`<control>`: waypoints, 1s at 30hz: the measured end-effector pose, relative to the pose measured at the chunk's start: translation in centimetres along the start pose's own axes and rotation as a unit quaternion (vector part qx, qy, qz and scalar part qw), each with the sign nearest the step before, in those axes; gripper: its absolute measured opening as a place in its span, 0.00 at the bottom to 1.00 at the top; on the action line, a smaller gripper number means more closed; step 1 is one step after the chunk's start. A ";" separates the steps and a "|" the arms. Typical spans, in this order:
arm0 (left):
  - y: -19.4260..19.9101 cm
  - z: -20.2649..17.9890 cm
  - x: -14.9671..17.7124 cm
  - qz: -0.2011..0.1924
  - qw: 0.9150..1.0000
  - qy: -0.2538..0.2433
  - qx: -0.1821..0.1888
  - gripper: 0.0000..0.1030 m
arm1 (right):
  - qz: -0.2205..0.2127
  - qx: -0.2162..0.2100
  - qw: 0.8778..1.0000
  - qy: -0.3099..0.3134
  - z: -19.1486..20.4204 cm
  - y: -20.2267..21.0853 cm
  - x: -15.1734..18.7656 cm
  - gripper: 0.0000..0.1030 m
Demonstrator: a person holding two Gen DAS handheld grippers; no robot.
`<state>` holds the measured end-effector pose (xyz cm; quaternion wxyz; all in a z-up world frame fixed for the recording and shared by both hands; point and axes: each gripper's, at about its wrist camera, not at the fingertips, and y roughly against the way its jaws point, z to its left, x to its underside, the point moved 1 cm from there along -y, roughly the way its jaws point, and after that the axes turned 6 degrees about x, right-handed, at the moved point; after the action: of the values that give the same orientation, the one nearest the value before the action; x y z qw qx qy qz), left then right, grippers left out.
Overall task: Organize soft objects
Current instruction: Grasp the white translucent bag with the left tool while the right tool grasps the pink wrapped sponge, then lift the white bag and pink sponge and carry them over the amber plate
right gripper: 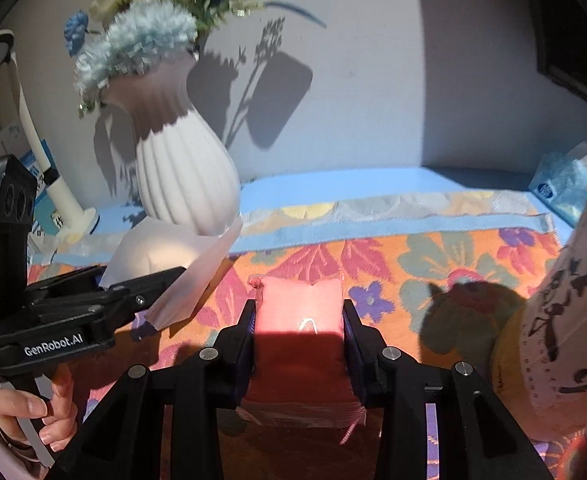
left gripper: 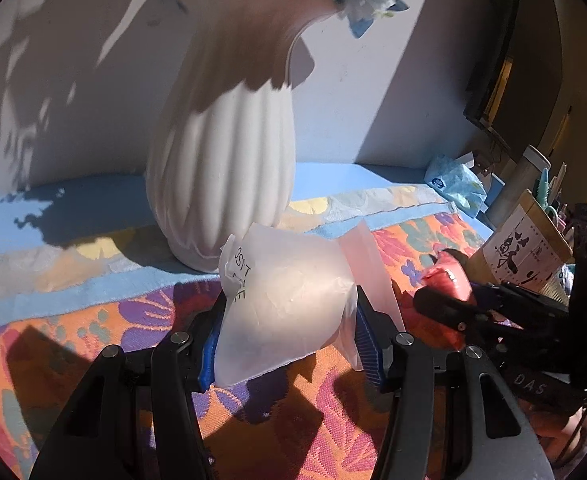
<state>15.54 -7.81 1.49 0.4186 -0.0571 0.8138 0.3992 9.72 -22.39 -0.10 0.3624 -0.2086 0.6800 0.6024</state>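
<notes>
My left gripper (left gripper: 287, 340) is shut on a soft white packet in frosted plastic (left gripper: 281, 308), held just above the floral cloth, close in front of the white ribbed vase. The packet also shows in the right wrist view (right gripper: 165, 276), with the left gripper's body below it. My right gripper (right gripper: 298, 320) is shut on a soft pink-red pillow-like packet (right gripper: 299, 312), held over the cloth to the right of the white one. In the left wrist view the red packet (left gripper: 449, 276) and right gripper sit at right.
A white ribbed vase (left gripper: 225, 184) with blue flowers stands at the back on the floral cloth (right gripper: 373, 264). A blue tissue pack (left gripper: 455, 184) lies at the back right. A paper-wrapped box with black characters (right gripper: 561, 320) stands close on the right. The wall is right behind.
</notes>
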 end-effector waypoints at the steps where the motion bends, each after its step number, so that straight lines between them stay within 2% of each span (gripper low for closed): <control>1: 0.2 -0.2 0.0 -0.004 1.000 -0.004 -0.005 0.51 | -0.007 0.002 1.000 -0.005 -0.1 0.3 0.0 0.37; 6: 0.3 -0.7 -0.1 -0.004 0.999 -0.018 -0.036 0.50 | -0.017 -0.005 0.999 -0.032 -0.7 1.4 0.6 0.37; 12: 1.6 -2.1 -0.1 -0.006 0.998 -0.023 -0.056 0.49 | -0.017 -0.010 0.999 -0.030 -0.1 3.0 1.3 0.37; 17: 2.7 -3.8 -0.8 -0.013 0.997 -0.041 -0.070 0.49 | -0.023 -0.017 0.999 -0.029 0.1 5.3 0.6 0.37; 19: 3.0 -4.5 -1.2 -0.014 0.996 -0.047 -0.076 0.49 | -0.010 -0.021 0.999 -0.035 -0.1 5.8 0.0 0.37; 23: 3.8 -5.8 -2.5 -0.020 0.996 -0.041 -0.073 0.49 | -0.021 -0.023 0.999 -0.038 -0.3 8.3 -1.5 0.37; 30: 4.7 -8.7 -4.9 -0.032 0.997 -0.042 -0.052 0.49 | -0.037 0.002 0.999 -0.025 -0.9 12.7 -3.9 0.37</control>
<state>11.18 -11.87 10.81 0.4617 -0.0879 0.7711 0.4297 2.93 -21.52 11.27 0.4021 -0.2176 0.6635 0.5922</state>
